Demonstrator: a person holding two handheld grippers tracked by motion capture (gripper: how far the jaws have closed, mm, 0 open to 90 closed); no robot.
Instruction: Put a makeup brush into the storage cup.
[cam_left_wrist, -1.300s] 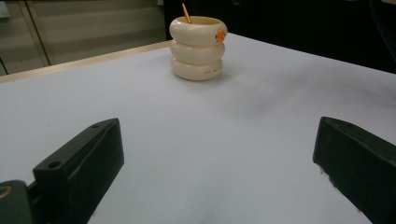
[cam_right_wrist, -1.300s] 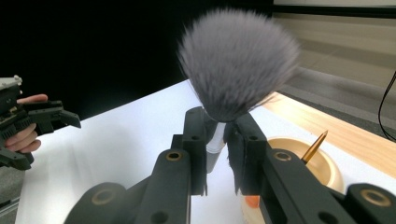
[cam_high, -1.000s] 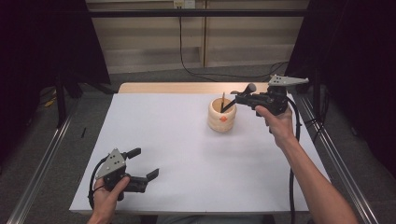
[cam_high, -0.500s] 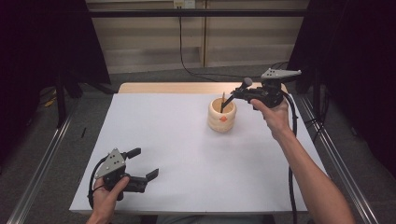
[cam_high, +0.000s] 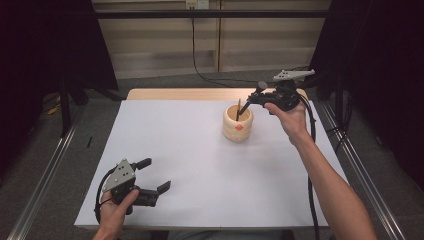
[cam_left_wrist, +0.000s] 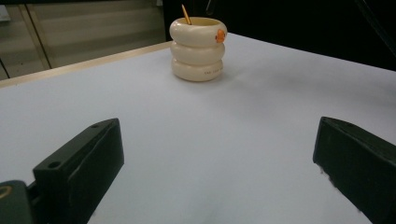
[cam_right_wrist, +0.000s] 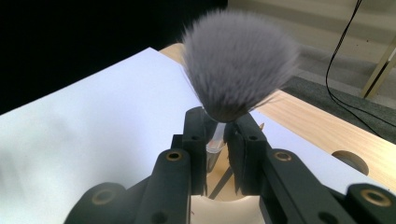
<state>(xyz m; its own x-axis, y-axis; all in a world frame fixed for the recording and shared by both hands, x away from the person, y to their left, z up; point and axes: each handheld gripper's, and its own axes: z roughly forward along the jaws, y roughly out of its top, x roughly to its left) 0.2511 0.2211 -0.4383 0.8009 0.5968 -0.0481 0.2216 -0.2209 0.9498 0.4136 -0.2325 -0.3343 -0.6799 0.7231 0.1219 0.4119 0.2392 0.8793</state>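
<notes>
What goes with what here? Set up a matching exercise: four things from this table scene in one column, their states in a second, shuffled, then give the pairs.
Things
1. left gripper
2. right gripper
3. makeup brush
4. cream holder

States
A. stands upright on the white sheet, a thin stick poking out of it
B. fluffy grey bristles point up, handle clamped between jaws
C. jaws wide apart, nothing between them, low over the near left of the sheet
D. jaws shut on a handle, held above the holder

Pairs: 1-C, 2-D, 3-B, 4-A

High overhead view, two close tongs-mounted views, sharing cup (cam_high: 238, 123)
</notes>
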